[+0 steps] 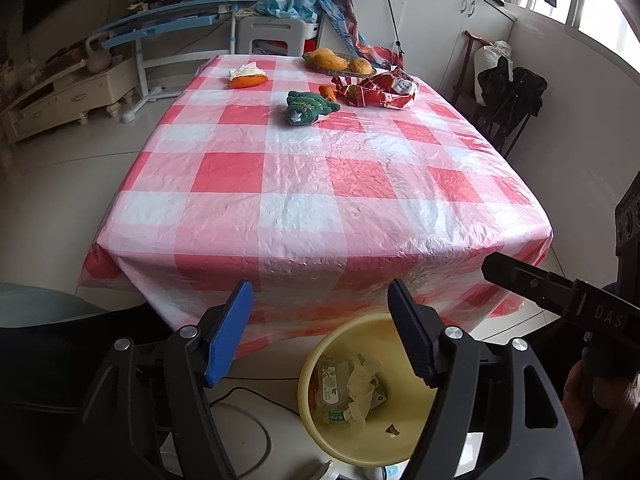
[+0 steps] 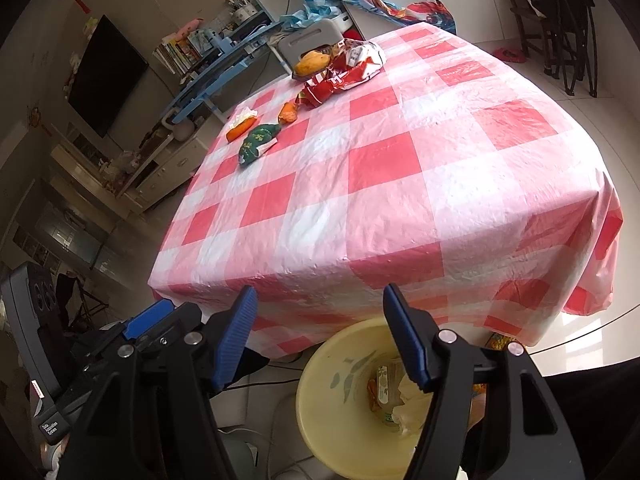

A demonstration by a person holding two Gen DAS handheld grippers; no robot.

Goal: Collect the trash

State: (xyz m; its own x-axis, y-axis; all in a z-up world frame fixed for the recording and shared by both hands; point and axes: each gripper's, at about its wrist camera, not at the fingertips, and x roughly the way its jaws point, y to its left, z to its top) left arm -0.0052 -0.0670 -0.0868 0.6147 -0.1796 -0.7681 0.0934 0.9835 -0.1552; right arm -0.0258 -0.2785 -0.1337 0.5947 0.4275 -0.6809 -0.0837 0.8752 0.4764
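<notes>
A yellow bin stands on the floor below the table's near edge, with crumpled paper and wrappers inside; it also shows in the right wrist view. My left gripper is open and empty above the bin. My right gripper is open and empty above the bin too; one of its fingers shows at the right of the left wrist view. On the far end of the checked table lie a crumpled red wrapper, a green pouch, and an orange item with white tissue.
A basket of yellow fruit sits at the table's far edge, with a small orange piece near it. A white chair stands behind the table and dark folded chairs stand at the right. Cables lie beside the bin.
</notes>
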